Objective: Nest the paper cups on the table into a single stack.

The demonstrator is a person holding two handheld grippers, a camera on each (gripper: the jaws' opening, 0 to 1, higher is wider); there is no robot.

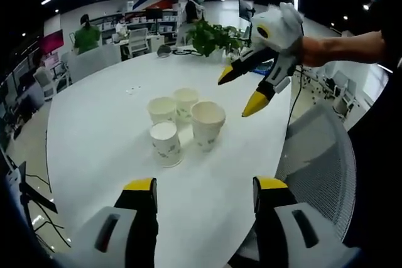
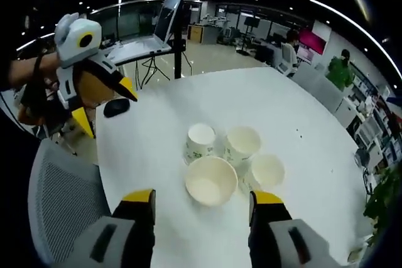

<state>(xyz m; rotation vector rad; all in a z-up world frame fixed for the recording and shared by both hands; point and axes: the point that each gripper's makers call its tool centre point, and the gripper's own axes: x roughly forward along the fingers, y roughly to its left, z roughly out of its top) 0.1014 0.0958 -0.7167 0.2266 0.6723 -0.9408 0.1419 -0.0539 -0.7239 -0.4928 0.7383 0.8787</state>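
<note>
1. We start with where things lie: four paper cups (image 1: 182,123) stand upright, mouths up, in a tight cluster on the white table (image 1: 88,130) — none nested yet, by the look of it. In the right gripper view the same cluster (image 2: 226,161) sits just ahead of our jaws.

2. Both claws are wide and hold nothing. The left gripper (image 1: 204,196) hovers at the near side of the cluster; the right gripper (image 2: 201,208) hangs above the nearest, largest-looking cup (image 2: 211,180). Each also shows in the other's view, raised well above the table — the right gripper (image 1: 242,92) from the left view, the left gripper (image 2: 103,101) from the right.

3. We judge the step in hand to be the first pick. It is best to choose an outer cup, such as the nearest cup (image 1: 166,144) in the left gripper view, so the jaws don't knock its neighbours.

4. We should close on the rim or upper wall gently — paper crushes, and a dented cup won't seat.

5. With the other claw we could steady the receiving cup, then lower the lifted one straight down, mouths aligned.
</note>
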